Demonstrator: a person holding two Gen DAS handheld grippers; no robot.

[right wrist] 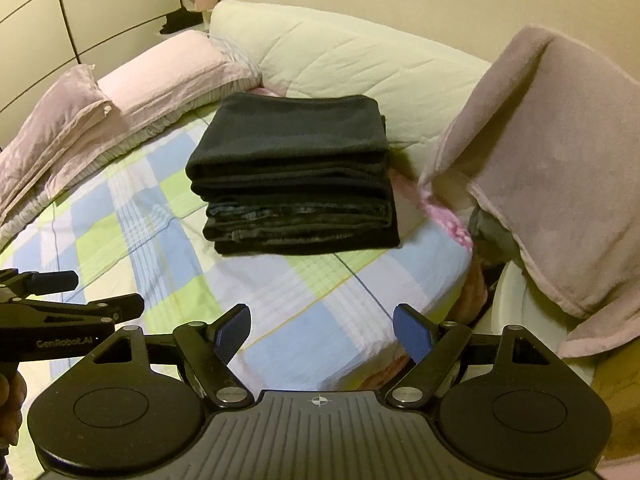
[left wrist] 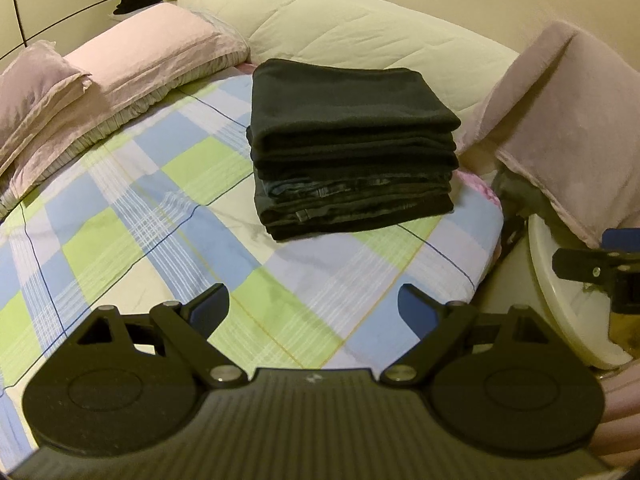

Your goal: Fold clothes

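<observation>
I see both my left gripper (left wrist: 314, 312) and right gripper (right wrist: 322, 334) with jaws spread wide, holding and touching nothing, above the bed (left wrist: 160, 208). The stack (left wrist: 352, 148) of folded dark clothes sits ahead on it.

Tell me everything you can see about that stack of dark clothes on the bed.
The stack of dark clothes is a neat, squared pile of several folded garments, black to charcoal. The top piece looks soft and fleecy with a rounded folded edge facing the cameras; lower layers look smoother, with seams or hems showing. It rests flat on the checked bedsheet, near the padded cream headboard, with pink pillows apart to its left. Neither the left claw nor the right claw touches it; both are open.
</observation>
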